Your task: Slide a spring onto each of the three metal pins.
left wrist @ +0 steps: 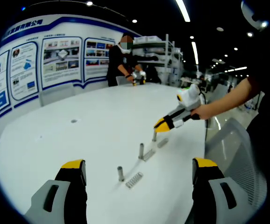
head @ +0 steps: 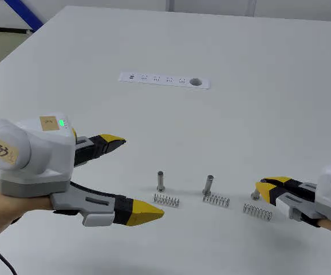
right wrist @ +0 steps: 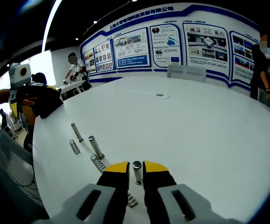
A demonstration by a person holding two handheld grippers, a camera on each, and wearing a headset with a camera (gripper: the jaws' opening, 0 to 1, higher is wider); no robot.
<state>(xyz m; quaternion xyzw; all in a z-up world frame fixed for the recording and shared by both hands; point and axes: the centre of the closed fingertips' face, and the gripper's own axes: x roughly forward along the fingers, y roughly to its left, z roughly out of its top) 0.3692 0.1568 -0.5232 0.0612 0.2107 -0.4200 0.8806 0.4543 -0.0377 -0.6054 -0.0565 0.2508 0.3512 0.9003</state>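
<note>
L: white-and-grey handheld left gripper with yellow-tipped black jaws, gripped from below by the left hand, pointing right, jaws spread wide | R: matching right gripper reaching in from the right edge, pointing left, jaws pinched narrow on a short grey metal pin

three upright pins, a spring lying beside each, rightmost pin at the right hand-held gripper tips
</note>
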